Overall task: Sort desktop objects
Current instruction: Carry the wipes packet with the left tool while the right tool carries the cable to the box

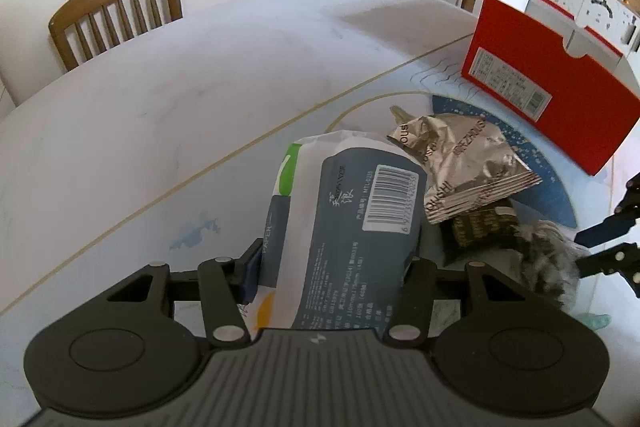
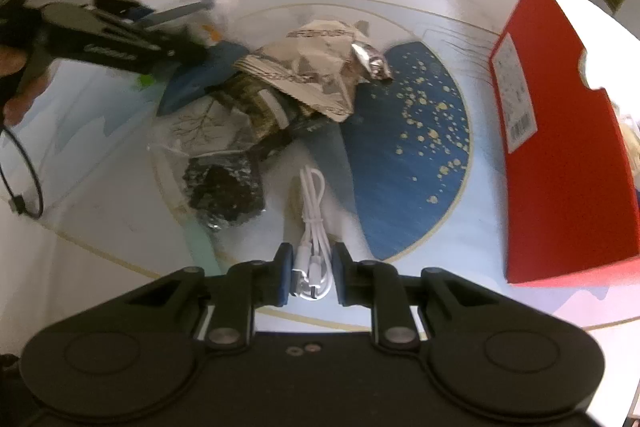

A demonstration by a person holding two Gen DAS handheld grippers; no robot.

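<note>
Red box (image 2: 560, 155) cut off at right, left tool (image 2: 120, 39) blurred

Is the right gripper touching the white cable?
Touching. The right wrist view shows the right gripper with both blue pads pressed against the bundled white cable, no gap on either side.

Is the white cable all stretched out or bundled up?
Bundled up. The white cable is folded into a few loops lying side by side, with its plugs together between the pads of the right tool.

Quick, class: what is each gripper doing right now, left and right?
Left gripper: closed on the tissue pack.
Right gripper: closed on the white cable.
</note>
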